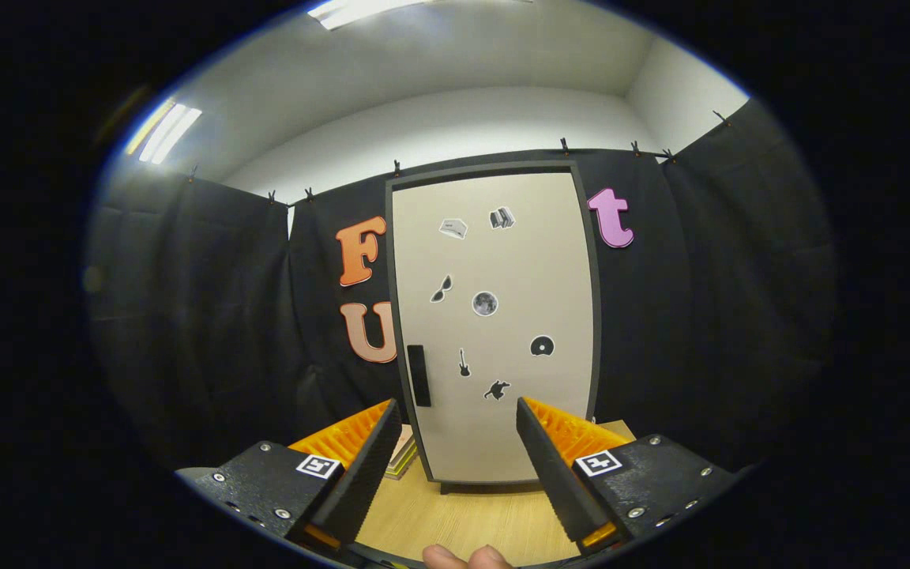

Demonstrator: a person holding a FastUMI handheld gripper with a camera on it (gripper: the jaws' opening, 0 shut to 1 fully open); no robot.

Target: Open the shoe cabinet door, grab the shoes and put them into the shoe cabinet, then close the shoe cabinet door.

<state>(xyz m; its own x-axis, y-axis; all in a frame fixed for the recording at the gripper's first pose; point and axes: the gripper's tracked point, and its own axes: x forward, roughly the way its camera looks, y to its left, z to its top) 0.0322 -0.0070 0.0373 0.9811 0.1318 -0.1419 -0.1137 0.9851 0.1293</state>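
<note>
Two jaws gape, empty, before the closed cabinet door (494,324); shoes unseen.

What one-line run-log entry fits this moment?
gripper: open, holding nothing | tall beige cabinet door: closed, beyond fingers | black handle: untouched

Smooth matt shoe cabinet door (494,316), wood-grain table (463,518), ribbed gripper (459,438) fingers apart.

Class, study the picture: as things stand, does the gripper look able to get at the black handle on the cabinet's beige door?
Probably yes. The gripper is open, and the black rectangular handle on the shut beige cabinet door lies beyond its fingers, with just bare wooden tabletop between.
</note>
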